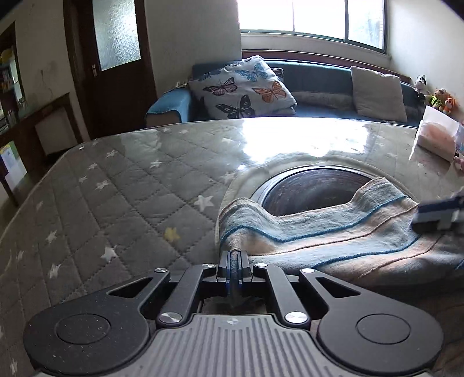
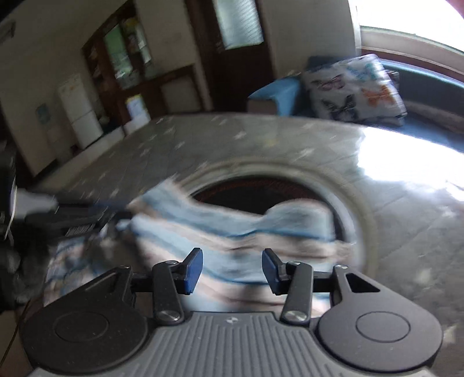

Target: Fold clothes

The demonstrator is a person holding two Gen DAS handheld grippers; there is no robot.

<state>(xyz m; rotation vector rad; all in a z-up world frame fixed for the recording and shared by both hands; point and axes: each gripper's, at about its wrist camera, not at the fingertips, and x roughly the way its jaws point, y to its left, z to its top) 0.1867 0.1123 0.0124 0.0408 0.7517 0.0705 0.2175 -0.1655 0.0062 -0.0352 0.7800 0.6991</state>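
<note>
Covering the table, a star-quilted cloth (image 1: 116, 185) bears the striped garment (image 1: 319, 232), left tool (image 1: 233, 262) clenched on it, right tool (image 2: 231, 268) released.

Ahead of the tongs: blue sofa (image 1: 316, 84) under bright window (image 1: 313, 17); dark glazed door (image 1: 113, 58) ahead-left; white fridge (image 2: 79, 110) far left.

Home living room: blue sofa (image 1: 319, 78) with butterfly cushion (image 1: 243, 87) under window (image 1: 313, 17), wooden door (image 1: 116, 58), white fridge (image 2: 78, 110).
</note>
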